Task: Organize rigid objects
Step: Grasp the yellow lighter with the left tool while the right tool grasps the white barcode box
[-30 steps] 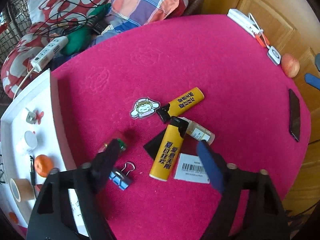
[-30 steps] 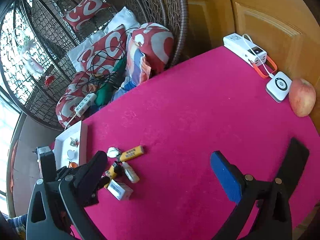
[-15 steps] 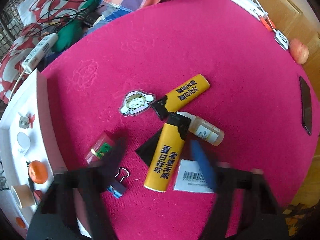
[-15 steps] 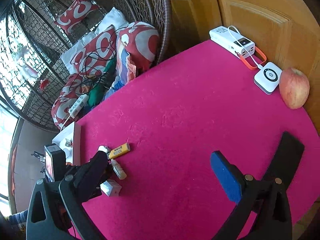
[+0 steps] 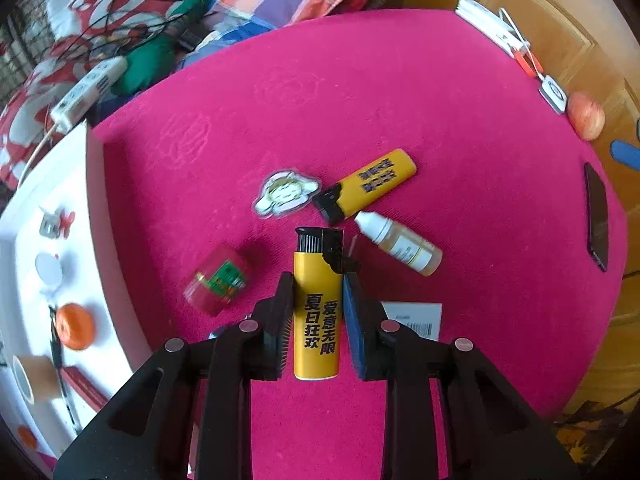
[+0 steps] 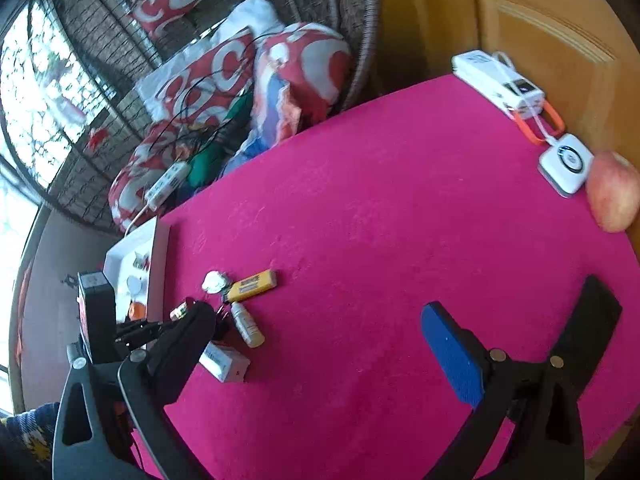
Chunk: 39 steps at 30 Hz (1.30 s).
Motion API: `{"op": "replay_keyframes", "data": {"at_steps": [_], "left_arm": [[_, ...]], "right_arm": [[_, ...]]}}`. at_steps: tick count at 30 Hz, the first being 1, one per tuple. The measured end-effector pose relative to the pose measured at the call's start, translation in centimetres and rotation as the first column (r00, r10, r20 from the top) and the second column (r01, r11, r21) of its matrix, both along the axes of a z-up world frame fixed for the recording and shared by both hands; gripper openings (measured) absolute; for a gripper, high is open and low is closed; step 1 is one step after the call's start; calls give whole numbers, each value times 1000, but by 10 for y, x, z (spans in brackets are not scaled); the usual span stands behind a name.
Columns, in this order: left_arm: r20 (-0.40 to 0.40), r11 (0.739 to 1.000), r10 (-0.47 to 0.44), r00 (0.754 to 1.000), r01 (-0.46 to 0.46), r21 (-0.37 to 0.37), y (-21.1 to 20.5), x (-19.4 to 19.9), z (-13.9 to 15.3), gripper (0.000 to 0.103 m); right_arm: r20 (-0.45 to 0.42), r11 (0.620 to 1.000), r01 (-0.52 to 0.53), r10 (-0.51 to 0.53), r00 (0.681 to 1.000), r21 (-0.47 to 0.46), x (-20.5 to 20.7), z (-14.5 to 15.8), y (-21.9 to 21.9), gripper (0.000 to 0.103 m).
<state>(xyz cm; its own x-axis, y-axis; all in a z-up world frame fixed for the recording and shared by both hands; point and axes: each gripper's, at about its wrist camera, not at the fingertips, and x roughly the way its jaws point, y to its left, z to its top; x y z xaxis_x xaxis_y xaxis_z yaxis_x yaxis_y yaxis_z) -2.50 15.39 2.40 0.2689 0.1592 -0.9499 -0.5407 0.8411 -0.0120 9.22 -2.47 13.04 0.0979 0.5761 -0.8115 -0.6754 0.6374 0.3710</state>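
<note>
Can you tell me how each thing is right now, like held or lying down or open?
Left gripper: shut on the near yellow lighter.
Near yellow lighter: held, black cap pointing away.
Far yellow lighter: lying flat on the cloth.
Dropper bottle: lying on its side, capped.
Right gripper: open, holding nothing.
</note>
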Motion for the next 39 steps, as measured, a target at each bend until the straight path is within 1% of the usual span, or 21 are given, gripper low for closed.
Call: {"op": "replay_keyframes", "data": {"at_steps": [3,10,12,14,16,18,19,21,22,24,25,26,28,29,32,33,34,35,37,38,39], "left_arm": [[34,999,36,999,-36,-24,5,-11,5,23],[92,996,89,992,-86,-38,8,-26,21,23],[115,994,108,988,-104,-39,9,-33,30,23],[143,991,133,981,-129,-37,10,-43,41,23],[173,986,168,970,-163,-45,11,-57,54,23],[197,980,199,960,-194,-48,12,-70,65,23],[217,975,223,950,-218,-48,12,-80,74,23],[243,967,256,936,-252,-47,12,-93,86,23],[262,960,278,924,-275,-49,12,-102,93,23],[285,947,319,904,-318,-50,12,-117,103,23],[295,939,339,893,-340,-51,13,-125,107,23],[302,928,366,880,-368,-53,13,-135,110,23],[303,912,402,864,-406,-54,15,-149,112,23],[304,906,415,857,-419,-56,15,-154,112,23],[306,889,449,840,-454,-58,13,-168,112,23],[306,886,454,837,-460,-57,12,-171,112,23],[306,884,458,835,-465,-53,11,-174,113,23],[306,883,458,834,-467,-48,10,-175,114,23],[309,882,458,833,-468,-47,9,-177,116,23],[311,882,459,832,-469,-46,9,-177,118,23],[313,882,458,832,-469,-45,9,-177,118,23]], "right_arm": [[-4,999,-33,33,999,-2,-9,-2,10,103],[18,994,-105,106,994,-25,-26,-3,28,103],[38,986,-161,163,986,-47,-34,-7,38,103],[72,970,-231,236,969,-77,-47,-11,49,103],[126,935,-330,346,930,-128,-65,-19,64,103],[152,892,-414,442,884,-182,-82,-28,77,103],[167,855,-471,508,845,-217,-95,-33,86,103],[176,809,-533,579,796,-249,-109,-40,96,103],[175,787,-558,608,774,-265,-117,-45,102,102],[173,767,-579,633,755,-277,-122,-50,111,101],[162,749,-598,653,740,-286,-126,-55,117,93],[154,728,-616,674,722,-299,-129,-60,121,82],[136,687,-652,715,686,-321,-136,-68,129,71],[133,669,-666,732,669,-331,-139,-71,132,70],[117,631,-681,760,640,-372,-145,-84,139,70],[112,621,-682,766,633,-386,-148,-88,142,65],[100,603,-689,777,622,-401,-151,-93,144,57],[91,586,-697,788,608,-414,-154,-98,146,47],[97,555,-700,809,579,-450,-160,-105,147,33],[100,542,-700,818,566,-465,-163,-108,148,32],[99,539,-702,820,564,-465,-165,-110,147,32]]}}
